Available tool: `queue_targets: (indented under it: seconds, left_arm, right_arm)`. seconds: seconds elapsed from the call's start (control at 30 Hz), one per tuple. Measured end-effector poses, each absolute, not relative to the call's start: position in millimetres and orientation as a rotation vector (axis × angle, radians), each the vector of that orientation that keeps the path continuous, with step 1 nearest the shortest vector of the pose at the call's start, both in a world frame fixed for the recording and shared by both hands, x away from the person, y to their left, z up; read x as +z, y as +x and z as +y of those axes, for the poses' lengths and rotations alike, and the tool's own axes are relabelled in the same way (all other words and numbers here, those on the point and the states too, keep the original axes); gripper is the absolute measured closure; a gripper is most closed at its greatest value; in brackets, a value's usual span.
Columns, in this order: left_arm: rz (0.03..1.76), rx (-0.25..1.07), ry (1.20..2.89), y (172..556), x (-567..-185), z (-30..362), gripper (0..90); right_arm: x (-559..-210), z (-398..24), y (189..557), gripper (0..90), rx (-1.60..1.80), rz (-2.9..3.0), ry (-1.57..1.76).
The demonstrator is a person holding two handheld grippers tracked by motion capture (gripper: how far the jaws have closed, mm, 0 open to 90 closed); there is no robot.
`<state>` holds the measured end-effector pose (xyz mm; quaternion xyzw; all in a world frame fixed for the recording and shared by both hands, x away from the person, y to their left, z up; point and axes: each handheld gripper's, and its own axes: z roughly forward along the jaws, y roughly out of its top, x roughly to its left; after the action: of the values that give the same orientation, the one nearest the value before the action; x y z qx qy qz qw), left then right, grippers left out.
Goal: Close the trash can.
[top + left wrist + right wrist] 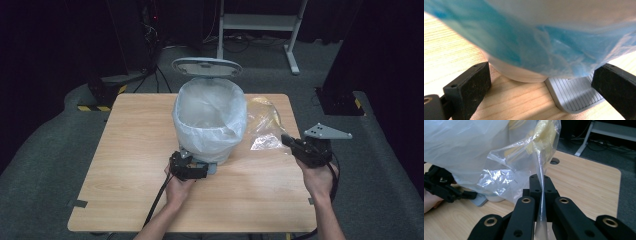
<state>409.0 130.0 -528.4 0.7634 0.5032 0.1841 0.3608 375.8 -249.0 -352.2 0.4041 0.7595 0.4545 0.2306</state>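
A white pedal bin (210, 120) lined with a pale bag stands mid-table with its lid (206, 66) raised. My left gripper (202, 170) lies low at the bin's foot. Its jaws stand wide apart in the left gripper view (541, 82), one on each side of the bin base (524, 75) and the grey ribbed pedal (574, 96). The right-hand jaw sits at the pedal's edge. To the right of the bin, my right gripper (286, 139) is shut on a clear plastic bag (262, 120) with yellowish contents. The film (506, 175) runs up pinched between the jaws (540, 182).
The wooden table (130, 190) has a cable hole (554, 161) near its far right corner. A strip of tape (79, 203) sits at the front left edge. A white desk frame (260, 22) and dark equipment stand on the carpet beyond.
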Motion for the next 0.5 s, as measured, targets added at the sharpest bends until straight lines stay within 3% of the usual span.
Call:
queue_targets:
  seconds: [0.5]
  left_arm:
    - [1.299,0.472,1.964,409.1,-528.5,129.9,2.5]
  right_arm:
    - [-341.7,-265.6,375.0,89.7,1.229,2.029,1.175]
